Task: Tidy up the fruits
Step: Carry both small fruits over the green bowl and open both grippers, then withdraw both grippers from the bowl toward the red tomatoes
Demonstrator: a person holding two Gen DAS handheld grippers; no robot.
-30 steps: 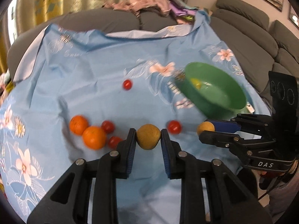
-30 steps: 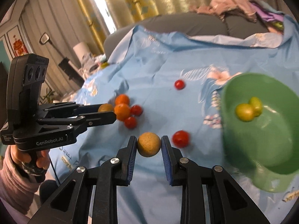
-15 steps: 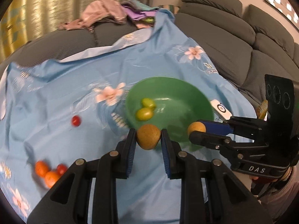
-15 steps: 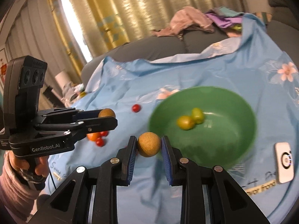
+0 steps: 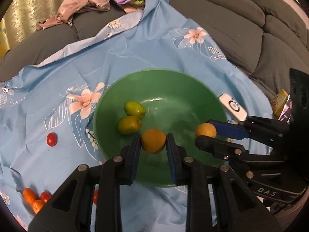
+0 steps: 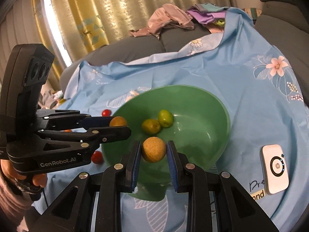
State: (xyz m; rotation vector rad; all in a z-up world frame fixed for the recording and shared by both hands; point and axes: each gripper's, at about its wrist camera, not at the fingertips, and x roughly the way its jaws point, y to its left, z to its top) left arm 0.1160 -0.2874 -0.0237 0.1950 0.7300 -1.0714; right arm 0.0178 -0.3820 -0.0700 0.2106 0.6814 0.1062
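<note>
Blue rubber pads press on a round tan fruit in each tool. Nearest to me the left gripper [image 5: 153,145] has its jaws drawn in to the width of its brownish-yellow fruit [image 5: 153,143], pads touching both sides, and it hangs over the near rim of the green bowl [image 5: 195,89]. Just beside it the right gripper [image 6: 152,151] does the same with its own speckled tan fruit [image 6: 154,149] — jaws narrowed until both pads bear on the skin, poised above the near wall of the bowl.

To my eye the step is the drop-off, and it would go best if each tool came low over the bowl's floor before parting its jaws, so the fruit rolls a little instead of bouncing out. The two tools are close together; releasing one after the other looks safer than both at once — and aiming for bare green avoids knocking the two green fruits [image 5: 132,117] lying touching each other left of centre in the bowl.

Further out on the flowered blue cloth [image 5: 144,44] wait a cherry tomato [image 5: 51,139], and low at the left a cluster of small oranges [image 5: 33,200] with more tomatoes. A white device [image 6: 275,168] lies right of the bowl, apart from it.
</note>
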